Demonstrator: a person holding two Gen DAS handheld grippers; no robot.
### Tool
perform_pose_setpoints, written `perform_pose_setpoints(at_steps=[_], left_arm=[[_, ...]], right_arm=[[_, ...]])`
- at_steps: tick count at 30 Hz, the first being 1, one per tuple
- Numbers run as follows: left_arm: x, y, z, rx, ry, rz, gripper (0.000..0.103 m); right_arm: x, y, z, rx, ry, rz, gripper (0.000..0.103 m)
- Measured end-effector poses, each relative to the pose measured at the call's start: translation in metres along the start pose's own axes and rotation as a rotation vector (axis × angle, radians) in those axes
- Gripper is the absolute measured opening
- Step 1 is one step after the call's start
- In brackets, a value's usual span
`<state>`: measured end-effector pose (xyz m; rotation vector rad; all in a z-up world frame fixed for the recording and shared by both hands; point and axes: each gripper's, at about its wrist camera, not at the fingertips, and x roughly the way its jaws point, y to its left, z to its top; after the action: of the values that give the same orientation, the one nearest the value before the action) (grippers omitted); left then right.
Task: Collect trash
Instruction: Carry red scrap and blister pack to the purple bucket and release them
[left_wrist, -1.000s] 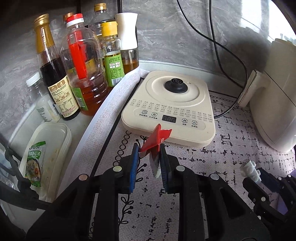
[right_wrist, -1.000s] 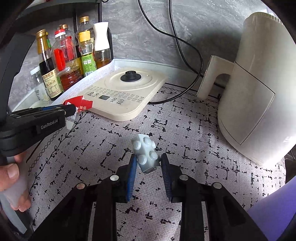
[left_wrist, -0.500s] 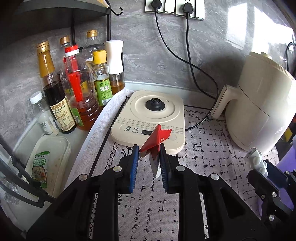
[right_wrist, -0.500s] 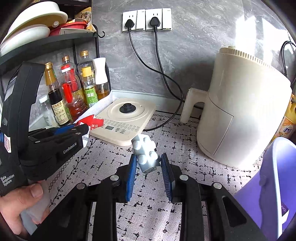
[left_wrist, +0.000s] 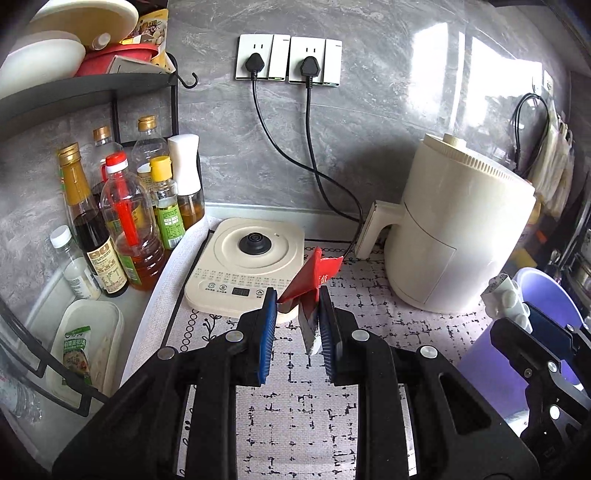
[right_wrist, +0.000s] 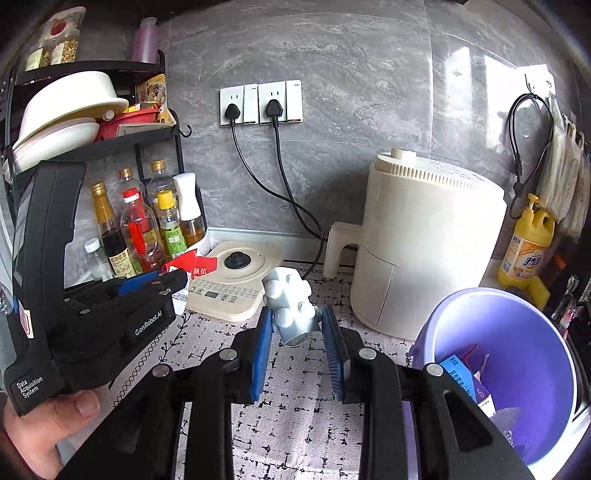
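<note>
My left gripper (left_wrist: 295, 325) is shut on a red and silver wrapper (left_wrist: 312, 282) and holds it above the patterned mat; the wrapper also shows in the right wrist view (right_wrist: 192, 267). My right gripper (right_wrist: 297, 332) is shut on a knobbly white plastic bottle (right_wrist: 291, 304), held above the mat; the bottle also shows in the left wrist view (left_wrist: 508, 299). A purple bin (right_wrist: 517, 354) with several scraps inside stands at the right, just beside the right gripper. It also shows in the left wrist view (left_wrist: 546, 306).
A cream kettle base (left_wrist: 245, 266) sits on the mat, a cream air fryer (left_wrist: 458, 236) to its right. Oil and sauce bottles (left_wrist: 129, 221) stand under a black rack at the left. A yellow detergent bottle (right_wrist: 528, 243) stands far right. Two cables hang from wall sockets (left_wrist: 288, 59).
Both grippers have risen and pulled back from the counter, still holding their items. The purple bin has come into view at the right.
</note>
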<state>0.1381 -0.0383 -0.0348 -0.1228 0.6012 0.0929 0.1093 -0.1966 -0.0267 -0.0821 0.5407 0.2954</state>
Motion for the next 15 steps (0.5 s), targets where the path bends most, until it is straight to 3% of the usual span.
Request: perform_pose_setpoints(at_steps=[15], left_arm=[[-0.029, -0.074, 0.021, 0.112, -0.068, -0.169, 0.022]], right_arm=[[-0.055, -0.059, 0.010, 0.112, -0.098, -0.142, 0.028]])
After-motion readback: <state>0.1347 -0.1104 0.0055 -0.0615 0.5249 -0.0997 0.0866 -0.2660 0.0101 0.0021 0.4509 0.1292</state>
